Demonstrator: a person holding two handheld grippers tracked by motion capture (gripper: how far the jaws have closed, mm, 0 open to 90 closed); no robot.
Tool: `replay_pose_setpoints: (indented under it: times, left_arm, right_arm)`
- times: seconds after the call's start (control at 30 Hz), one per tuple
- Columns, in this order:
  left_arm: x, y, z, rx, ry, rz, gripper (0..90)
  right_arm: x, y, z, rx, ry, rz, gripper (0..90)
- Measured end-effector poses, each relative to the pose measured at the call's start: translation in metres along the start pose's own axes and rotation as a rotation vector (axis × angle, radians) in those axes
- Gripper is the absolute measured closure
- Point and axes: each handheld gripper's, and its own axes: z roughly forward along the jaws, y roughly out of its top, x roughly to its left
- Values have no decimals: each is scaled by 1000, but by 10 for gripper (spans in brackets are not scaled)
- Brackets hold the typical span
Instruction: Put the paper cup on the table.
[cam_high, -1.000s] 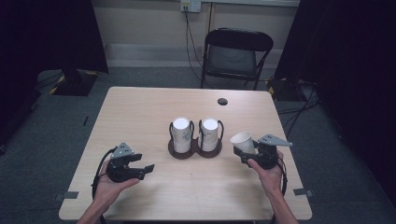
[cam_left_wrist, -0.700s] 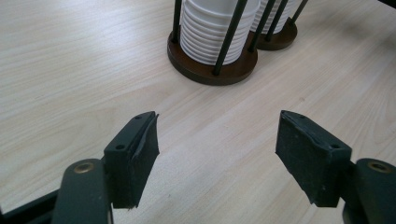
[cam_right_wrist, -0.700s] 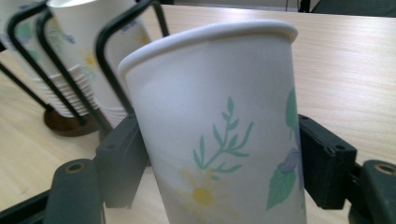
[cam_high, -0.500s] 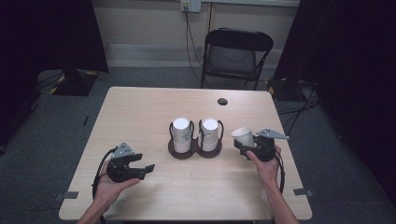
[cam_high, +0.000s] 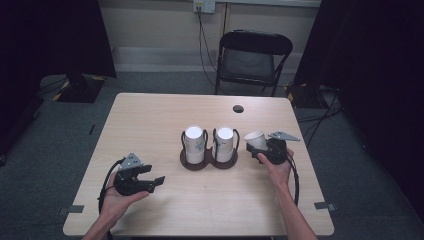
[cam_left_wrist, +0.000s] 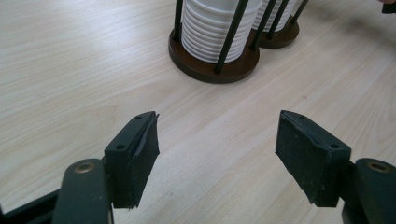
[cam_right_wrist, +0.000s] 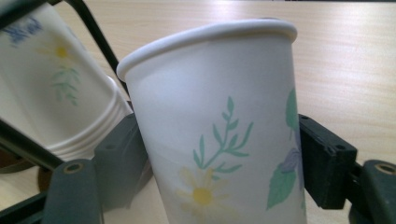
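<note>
Two stacks of white ribbed paper cups stand in a dark brown double-ring wooden holder with thin black upright rods (cam_high: 209, 161) at the middle of the pale wood-grain tabletop (cam_high: 150, 120). From my left hand-held gripper view, both stacks (cam_left_wrist: 218, 25) are cut off at the top edge, so I cannot see their rims there; I make out only the stepped ridges of nested cups and the round base.

In the right hand-held gripper view, the white paper cup with a printed daisy and green leaf sprigs (cam_right_wrist: 219, 140) sits between the two black jaws, its rolled rim uppermost and its bottom cropped by the lower edge. The left pad is mostly hidden behind the cup wall; the right pad meets the cup's side. At ten o'clock in that view a blurred floral stack leans behind a black rod.

I hold the right hand-held gripper (cam_high: 265, 147) closed around this cup (cam_high: 254, 139), just at three o'clock of the holder, close beside it; whether cup and rod touch I cannot tell.

My left hand-held gripper (cam_high: 150, 181) rests at seven o'clock of the holder, well apart from it, its jaws spread wide with nothing but bare tabletop between the matte, blocky pads (cam_left_wrist: 135, 154).
</note>
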Motion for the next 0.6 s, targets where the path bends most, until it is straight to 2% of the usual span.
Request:
replay_pose_setpoints:
  times: [0.23,0.6]
  left_arm:
    - [1,-1,0,2,2,-6,299]
    - [1,-1,0,-1,6,2,300]
  right_arm:
    - [-3,-6,10,19,-10,9,247]
    - [-5,-7,8,24,-9,10,235]
